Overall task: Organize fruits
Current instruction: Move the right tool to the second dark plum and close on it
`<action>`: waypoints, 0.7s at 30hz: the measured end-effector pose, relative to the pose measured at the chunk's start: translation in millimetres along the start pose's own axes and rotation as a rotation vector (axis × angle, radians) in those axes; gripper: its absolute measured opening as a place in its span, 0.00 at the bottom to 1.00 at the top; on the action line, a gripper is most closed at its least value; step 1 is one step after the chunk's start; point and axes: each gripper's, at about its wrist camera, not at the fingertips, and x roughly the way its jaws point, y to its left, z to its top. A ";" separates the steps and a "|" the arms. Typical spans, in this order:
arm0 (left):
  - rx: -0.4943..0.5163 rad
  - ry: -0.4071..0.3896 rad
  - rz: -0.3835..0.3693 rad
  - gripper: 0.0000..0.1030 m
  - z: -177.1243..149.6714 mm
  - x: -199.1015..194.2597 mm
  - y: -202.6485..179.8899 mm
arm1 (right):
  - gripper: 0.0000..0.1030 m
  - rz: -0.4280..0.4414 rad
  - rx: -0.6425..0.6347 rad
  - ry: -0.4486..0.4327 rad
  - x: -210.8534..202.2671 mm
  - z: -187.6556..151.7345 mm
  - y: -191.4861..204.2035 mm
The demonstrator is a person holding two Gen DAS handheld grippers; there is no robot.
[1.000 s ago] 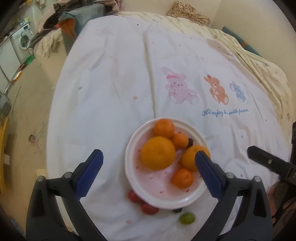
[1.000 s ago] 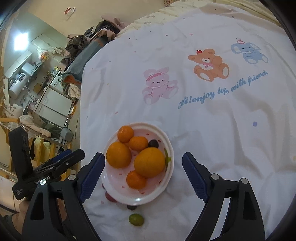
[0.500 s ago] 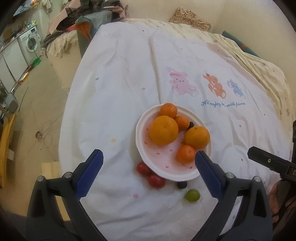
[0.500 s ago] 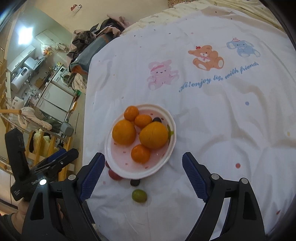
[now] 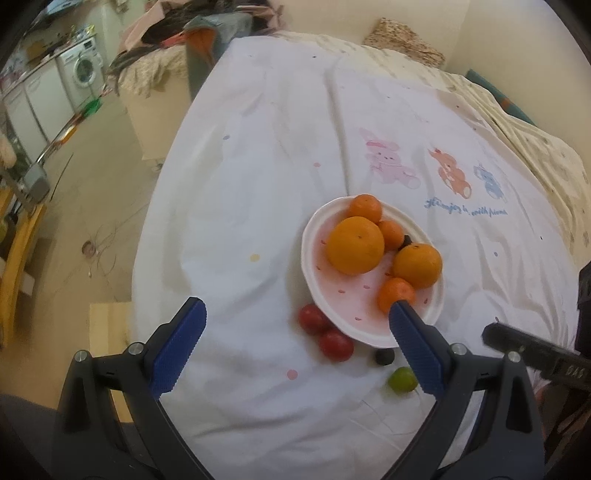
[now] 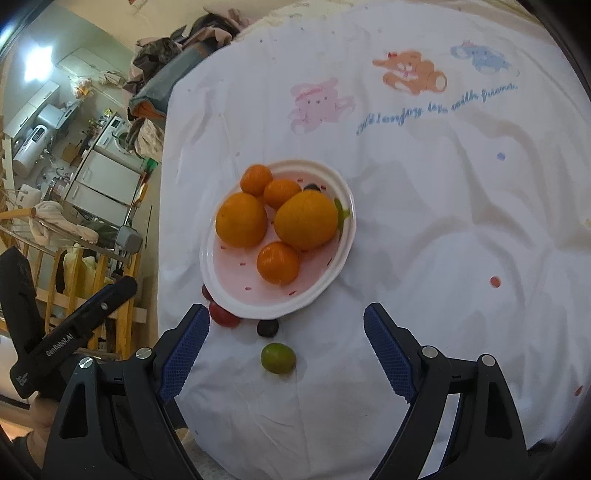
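A white and pink plate (image 5: pixel 325 295) (image 6: pixel 229 273) on the white cloth holds two large oranges (image 5: pixel 355 244) (image 6: pixel 306 221), three small tangerines (image 6: pixel 277 262) and a dark grape. On the cloth in front of it lie two red cherry tomatoes (image 5: pixel 335 345) (image 6: pixel 223 315), a dark grape (image 5: pixel 384 356) (image 6: pixel 267 328) and a small green fruit (image 5: pixel 402 380) (image 6: pixel 278 357). My left gripper (image 5: pixel 295 314) is open and empty above the tomatoes. My right gripper (image 6: pixel 286 317) is open and empty, with the green fruit between its fingers.
The white cloth (image 5: pixel 258 147) with cartoon animals covers a bed. Its left edge drops to the floor (image 5: pixel 74 206), where a washing machine (image 5: pixel 83 70), cabinets and wooden racks (image 6: pixel 92 266) stand. A pile of clothes (image 5: pixel 192 29) lies at the far left corner.
Both grippers have pulled back from the plate, so the tomatoes, the grape and the green fruit in front of it show fully. Both stay open and empty.
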 end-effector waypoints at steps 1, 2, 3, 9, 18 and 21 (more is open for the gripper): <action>-0.010 0.008 -0.001 0.95 0.0 1.5 1.6 | 0.86 -0.001 0.000 0.013 4.8 0.1 0.3; -0.020 0.017 -0.002 0.95 0.3 3.1 3.2 | 0.85 -0.006 -0.003 0.026 9.3 0.2 1.1; -0.027 0.023 -0.004 0.95 0.5 4.4 4.4 | 0.85 -0.016 -0.011 0.049 16.7 0.1 2.6; -0.069 0.066 -0.027 0.95 1.1 10.7 8.8 | 0.59 -0.055 -0.075 0.186 61.5 -3.6 15.1; -0.072 0.090 -0.049 0.95 0.8 12.8 7.6 | 0.51 -0.137 -0.161 0.282 107.7 -3.6 44.1; -0.078 0.097 -0.052 0.95 0.7 14.3 8.5 | 0.51 -0.185 -0.223 0.285 116.3 -6.6 59.4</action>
